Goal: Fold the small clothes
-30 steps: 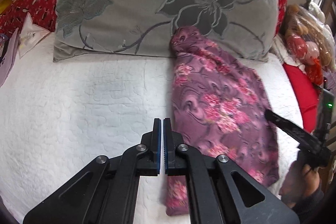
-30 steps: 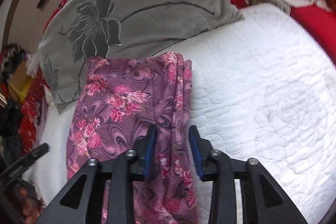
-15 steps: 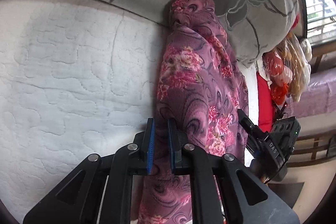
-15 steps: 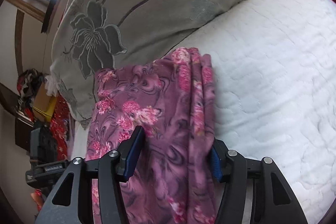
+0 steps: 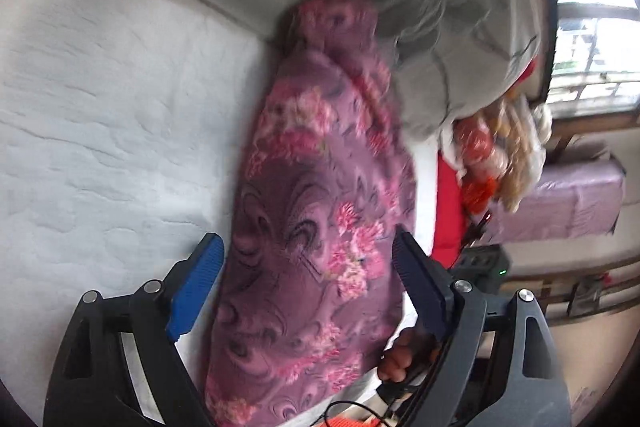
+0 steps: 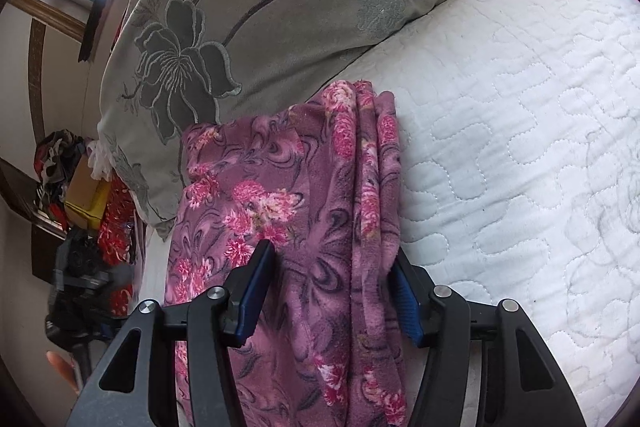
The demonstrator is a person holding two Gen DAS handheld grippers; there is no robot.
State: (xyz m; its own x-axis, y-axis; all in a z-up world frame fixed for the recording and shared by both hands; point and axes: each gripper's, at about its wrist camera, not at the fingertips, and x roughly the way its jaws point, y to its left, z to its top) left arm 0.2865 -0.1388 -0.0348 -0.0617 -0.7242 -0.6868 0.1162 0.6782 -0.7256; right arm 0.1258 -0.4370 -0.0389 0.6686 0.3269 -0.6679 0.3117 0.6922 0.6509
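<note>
A purple garment with pink flowers (image 5: 312,227) lies folded in a long strip on the white quilt (image 5: 100,107), its far end against a grey flowered pillow (image 5: 440,7). My left gripper (image 5: 308,287) straddles the strip's near part. Its jaws are opening wide, the cloth lies between them and the left pad stands clear of it. In the right wrist view the garment (image 6: 288,195) runs under my right gripper (image 6: 330,297). That gripper is open across the strip's right half, with one pad over the cloth and the other at its folded edge.
The pillow (image 6: 280,7) blocks the far side of the quilt (image 6: 520,107). Bagged soft toys (image 5: 500,155) and a red cushion (image 5: 448,219) sit past the bed's edge. A person's hand (image 5: 404,355) shows by my left gripper's right finger. Clutter (image 6: 80,187) fills a shelf beside the bed.
My left gripper dropped and rolled over the garment, and its jaws went from shut to wide. My right gripper's jaws widened and now span more of the strip.
</note>
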